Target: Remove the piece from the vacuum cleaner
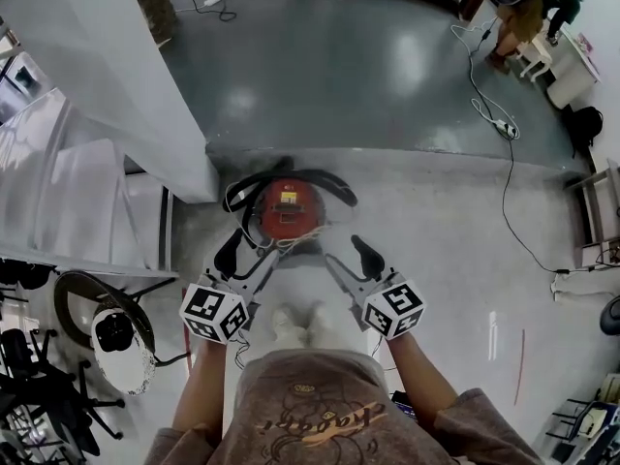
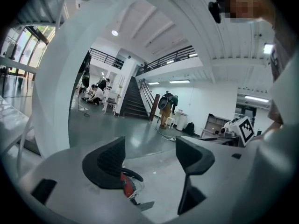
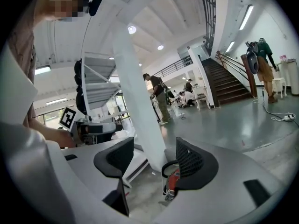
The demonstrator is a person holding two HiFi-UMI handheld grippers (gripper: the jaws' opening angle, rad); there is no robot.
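**While both pairs of jaws stand wide and empty, the vacuum cleaner [image 1: 288,209] sits on the floor [image 1: 436,231] just ahead**

Seen along its own length, the left gripper [image 2: 152,154] has its jaws spread wide with nothing between the dark pads. Past its left-hand pad only bare floor and a sliver of the red vacuum cleaner show. The right gripper [image 3: 155,158] is likewise wide and empty. The same red body and a loop of black hose [image 3: 166,166] peek out beside its right-hand pad.

From the head view, both grippers point forward and a little down, side by side, each held in a hand, with their marker cubes nearest the person. The vacuum cleaner lies on the grey floor just beyond the jaw tips and between them, touching neither. The hose curls round its round red body, and a tangle of pale cord [image 1: 294,243] lies at its near edge.

The person's pale shoes [image 1: 300,325] stand just behind the grippers. A white pillar [image 1: 116,76] rises at the left, near the vacuum cleaner. Far across the floor a second person [image 1: 528,13] bends by a white stool, and a cable runs to a power strip [image 1: 504,128].
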